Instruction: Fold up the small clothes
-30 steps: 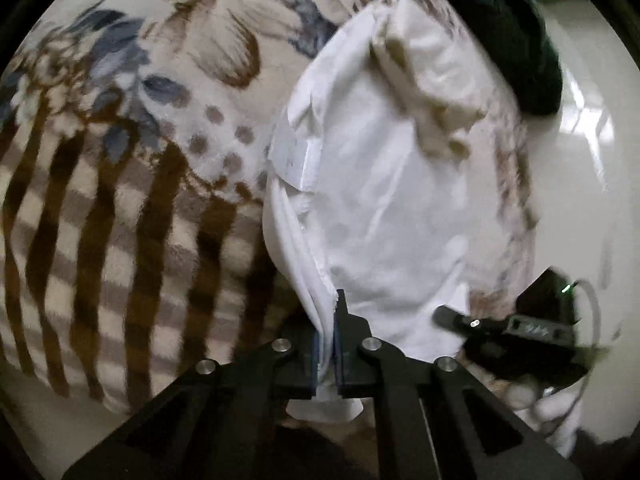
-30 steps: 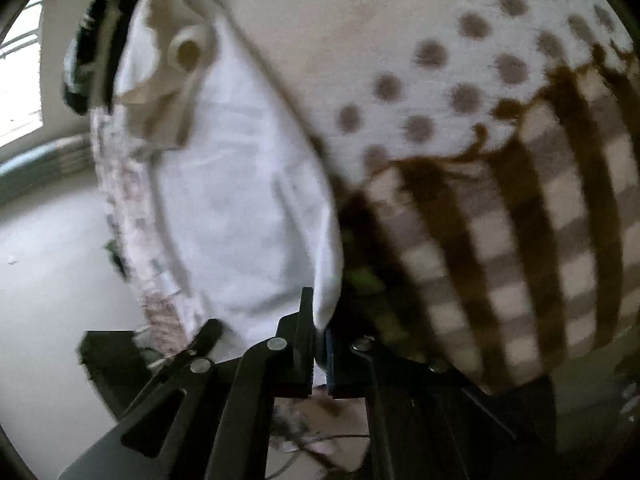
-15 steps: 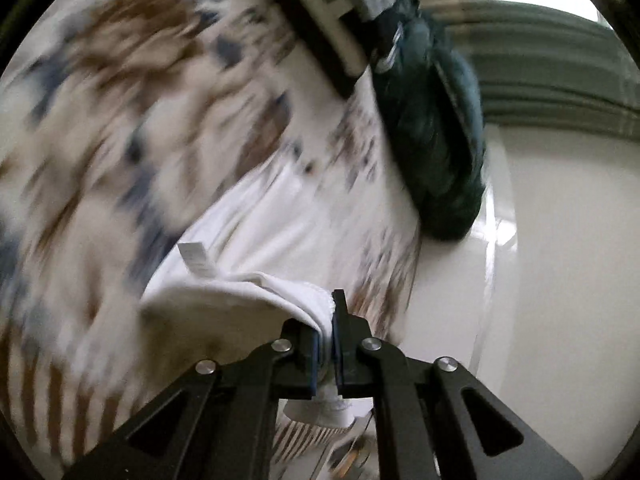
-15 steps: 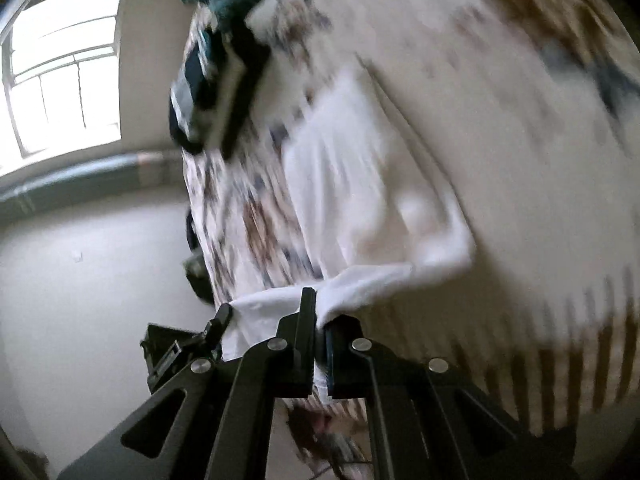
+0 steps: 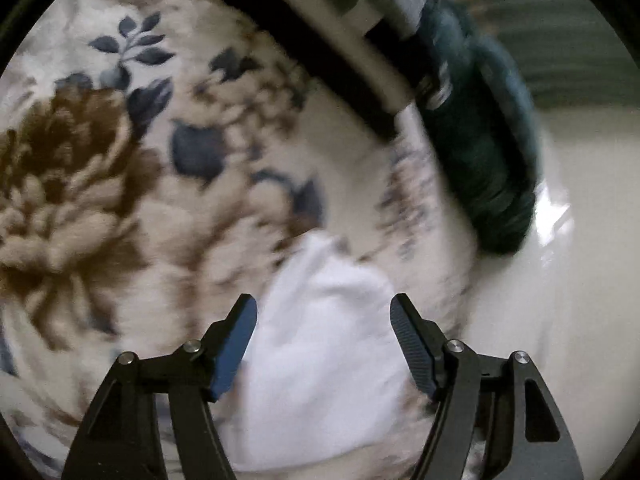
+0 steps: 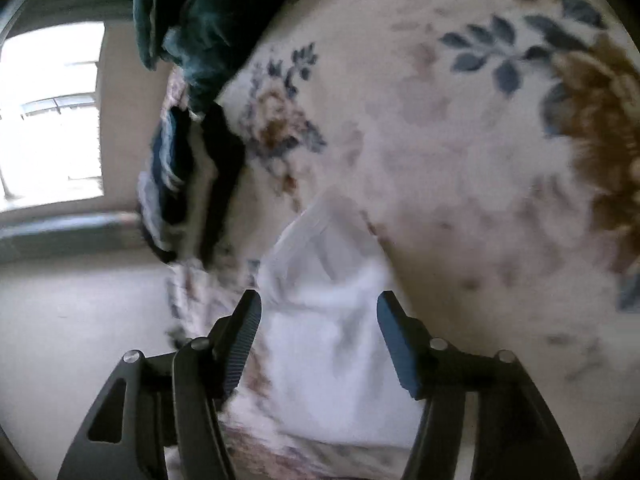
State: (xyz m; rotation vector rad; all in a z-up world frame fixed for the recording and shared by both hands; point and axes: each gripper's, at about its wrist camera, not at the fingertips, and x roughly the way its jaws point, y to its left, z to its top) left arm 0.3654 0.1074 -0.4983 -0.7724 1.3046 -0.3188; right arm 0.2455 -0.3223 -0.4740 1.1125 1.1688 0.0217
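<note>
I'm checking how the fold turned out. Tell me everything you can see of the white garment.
The white garment is plain white cloth, soft and thin-looking, blurred in both views. It lies folded into a compact, slightly rumpled bundle on the floral blanket, near the bed's edge. In the right wrist view a flatter layer pokes out beyond the bundle. The left gripper and right gripper frame it with jaws open; neither holds it.
</note>
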